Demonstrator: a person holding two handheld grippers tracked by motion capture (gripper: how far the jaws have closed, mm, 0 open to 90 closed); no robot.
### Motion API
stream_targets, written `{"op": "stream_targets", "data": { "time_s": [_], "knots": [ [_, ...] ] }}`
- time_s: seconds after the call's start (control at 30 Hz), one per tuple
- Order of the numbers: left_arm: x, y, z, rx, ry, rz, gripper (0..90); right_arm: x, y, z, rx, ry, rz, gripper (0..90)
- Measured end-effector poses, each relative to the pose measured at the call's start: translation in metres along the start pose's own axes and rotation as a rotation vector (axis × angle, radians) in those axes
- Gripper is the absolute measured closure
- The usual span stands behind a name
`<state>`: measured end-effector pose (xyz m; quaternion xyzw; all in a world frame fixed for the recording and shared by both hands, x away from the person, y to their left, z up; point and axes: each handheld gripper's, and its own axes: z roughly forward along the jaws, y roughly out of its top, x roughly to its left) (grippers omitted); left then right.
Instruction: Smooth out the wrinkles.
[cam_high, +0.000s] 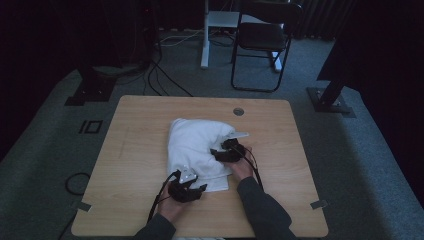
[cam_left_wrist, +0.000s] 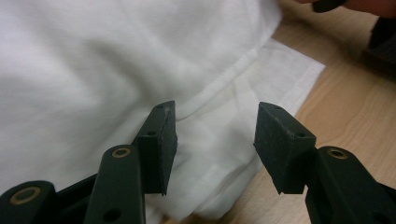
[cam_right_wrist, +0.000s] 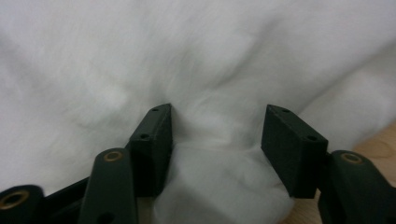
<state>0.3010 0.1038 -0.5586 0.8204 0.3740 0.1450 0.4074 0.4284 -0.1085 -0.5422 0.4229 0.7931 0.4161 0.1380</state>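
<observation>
A folded white cloth (cam_high: 195, 145) lies in the middle of the wooden table (cam_high: 140, 150). My left gripper (cam_high: 200, 184) sits at the cloth's near edge. In the left gripper view the left gripper (cam_left_wrist: 215, 135) stands open, and the cloth's layered corner (cam_left_wrist: 261, 79) lies just beyond the jaws on bare wood (cam_left_wrist: 355, 112). My right gripper (cam_high: 217, 152) rests on the cloth's right side. In the right gripper view the right gripper (cam_right_wrist: 217, 135) has its jaws apart, with a soft bulge of the cloth (cam_right_wrist: 187, 56) rising between them, not squeezed.
A round cable hole (cam_high: 238, 111) sits near the table's far edge. Beyond the table are a black chair (cam_high: 265, 35), a white stand (cam_high: 205, 40) and cables on the grey carpet. My right hand shows at the top right of the left gripper view (cam_left_wrist: 369, 7).
</observation>
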Motion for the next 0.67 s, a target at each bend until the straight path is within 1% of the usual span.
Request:
{"op": "stream_targets", "data": {
  "time_s": [0.03, 0.07, 0.1, 0.13, 0.17, 0.2, 0.23, 0.27, 0.3, 0.37, 0.4, 0.43, 0.47, 0.5, 0.53, 0.57, 0.6, 0.63, 0.67],
  "knots": [
    [0.002, 0.001, -0.010, -0.025, 0.014, 0.010, 48.9, 0.000, 0.001, -0.013, -0.041, -0.014, 0.013, 39.0],
    [0.002, 0.001, -0.010, -0.025, 0.014, 0.010, 48.9, 0.000, 0.001, -0.013, -0.041, -0.014, 0.013, 39.0],
    [0.003, 0.002, -0.015, -0.040, 0.022, 0.012, 48.9, 0.000, 0.000, -0.031, -0.087, -0.022, 0.014, 38.3],
    [0.003, 0.004, -0.021, -0.058, 0.036, 0.014, 48.9, 0.000, 0.000, -0.031, -0.087, -0.022, 0.014, 38.3],
    [0.005, 0.005, -0.028, -0.076, 0.045, 0.017, 48.8, -0.001, -0.002, -0.050, -0.114, -0.023, 0.005, 38.1],
    [0.007, 0.006, -0.034, -0.091, 0.051, 0.017, 48.8, -0.001, -0.002, -0.050, -0.114, -0.023, 0.005, 38.1],
    [0.010, 0.008, -0.041, -0.105, 0.058, 0.013, 48.6, -0.002, -0.005, -0.060, -0.128, -0.025, -0.004, 38.2],
    [0.013, 0.009, -0.047, -0.117, 0.064, 0.004, 47.9, -0.006, -0.013, -0.079, -0.148, -0.033, -0.011, 38.2],
    [0.020, 0.011, -0.058, -0.142, 0.079, -0.020, 47.6, -0.009, -0.019, -0.087, -0.155, -0.042, -0.007, 38.2],
    [0.028, 0.012, -0.066, -0.160, 0.104, -0.037, 47.5, -0.016, -0.031, -0.100, -0.161, -0.058, 0.007, 38.2],
    [0.028, 0.012, -0.066, -0.160, 0.104, -0.037, 47.5, -0.016, -0.031, -0.100, -0.161, -0.058, 0.007, 38.2],
    [0.037, 0.011, -0.072, -0.168, 0.130, -0.056, 47.5, -0.023, -0.044, -0.108, -0.154, -0.076, 0.020, 38.2],
    [0.037, 0.011, -0.072, -0.168, 0.130, -0.056, 47.5, -0.023, -0.044, -0.108, -0.154, -0.076, 0.020, 38.2],
    [0.041, 0.010, -0.074, -0.171, 0.139, -0.066, 47.5, -0.031, -0.053, -0.113, -0.132, -0.095, 0.020, 38.1],
    [0.046, 0.009, -0.076, -0.170, 0.151, -0.077, 47.5, -0.035, -0.058, -0.115, -0.128, -0.101, 0.031, 38.1],
    [0.054, 0.006, -0.081, -0.171, 0.165, -0.098, 47.5, -0.040, -0.062, -0.117, -0.125, -0.103, 0.048, 38.1],
    [0.054, 0.006, -0.081, -0.171, 0.165, -0.098, 47.5, -0.040, -0.062, -0.117, -0.125, -0.103, 0.048, 38.1],
    [0.060, 0.005, -0.085, -0.178, 0.176, -0.116, 47.5, -0.048, -0.068, -0.122, -0.123, -0.115, 0.071, 38.1],
    [0.060, 0.005, -0.085, -0.178, 0.176, -0.116, 47.5, -0.051, -0.069, -0.124, -0.121, -0.122, 0.083, 37.8]
  ]
}}
